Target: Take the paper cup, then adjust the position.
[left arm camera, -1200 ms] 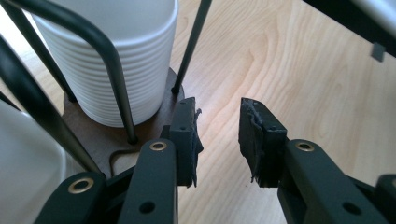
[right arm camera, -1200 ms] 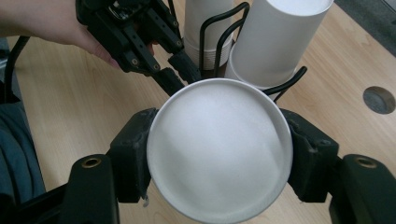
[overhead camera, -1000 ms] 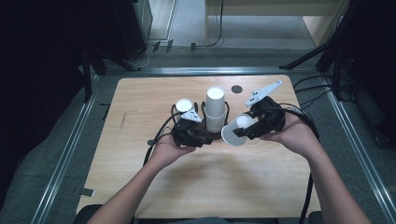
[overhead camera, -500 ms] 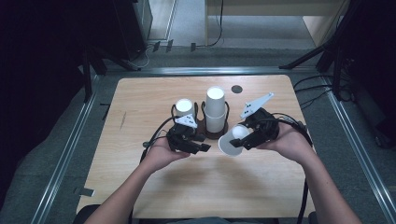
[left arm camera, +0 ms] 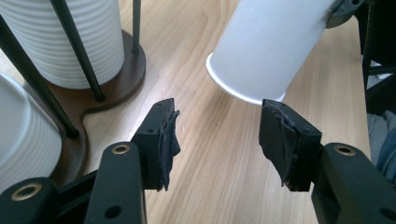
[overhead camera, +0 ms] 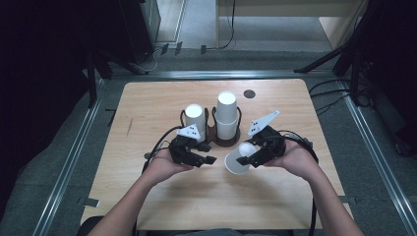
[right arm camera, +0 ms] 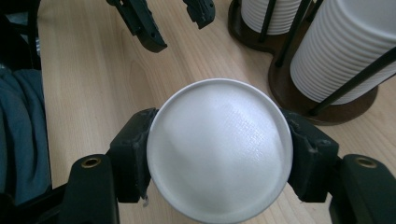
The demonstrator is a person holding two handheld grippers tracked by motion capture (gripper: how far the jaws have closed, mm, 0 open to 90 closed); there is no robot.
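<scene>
A single white paper cup (overhead camera: 240, 158) is clamped near its closed bottom in my right gripper (overhead camera: 252, 158). The cup lies tilted, its open mouth (left arm camera: 243, 88) pointing left and down toward the table. In the right gripper view the cup's round base (right arm camera: 219, 149) sits between both jaws. My left gripper (overhead camera: 206, 158) stands open a short way left of the cup, with nothing between its pads (left arm camera: 167, 140). Two stacks of white ribbed cups (overhead camera: 195, 120) (overhead camera: 227, 115) stand upside down in a dark wire holder (overhead camera: 216, 135) just beyond both grippers.
The wooden table (overhead camera: 147, 108) has a small dark round hole (overhead camera: 249, 93) at the back right. The holder's brown base (right arm camera: 327, 114) lies close to the right gripper. Metal rails and cables run around the table's edges.
Both grippers have drawn back toward the person, away from the holder. The right gripper carried the single cup down and nearer, tilting its mouth toward the left gripper.
</scene>
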